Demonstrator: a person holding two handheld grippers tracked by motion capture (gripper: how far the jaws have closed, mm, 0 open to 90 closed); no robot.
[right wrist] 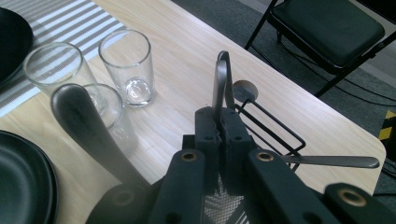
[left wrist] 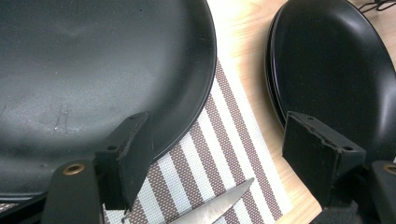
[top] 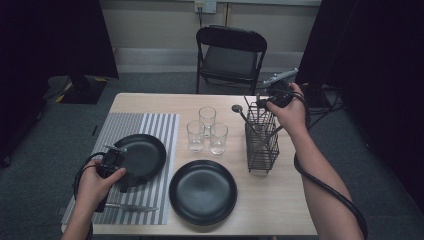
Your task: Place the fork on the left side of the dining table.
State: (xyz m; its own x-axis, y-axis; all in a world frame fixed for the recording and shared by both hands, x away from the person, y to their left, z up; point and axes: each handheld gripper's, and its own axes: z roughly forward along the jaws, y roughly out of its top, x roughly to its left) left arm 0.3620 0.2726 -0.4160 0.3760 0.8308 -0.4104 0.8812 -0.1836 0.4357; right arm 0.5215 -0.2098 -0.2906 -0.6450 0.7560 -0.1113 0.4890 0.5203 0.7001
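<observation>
Right hand (top: 290, 112), reached forward with the forearm stretched along the table's right side, holds the right gripper (top: 264, 102) above the wire cutlery caddy (top: 262, 142). In the right gripper view its black jaws are pressed together on the upright handle of a metal utensil (right wrist: 220, 81). Left hand (top: 95, 187), drawn in near the front of the table well left of the caddy, holds the left gripper (top: 112, 156) low; in the left gripper view its jaws stand wide apart with nothing clamped between them.
</observation>
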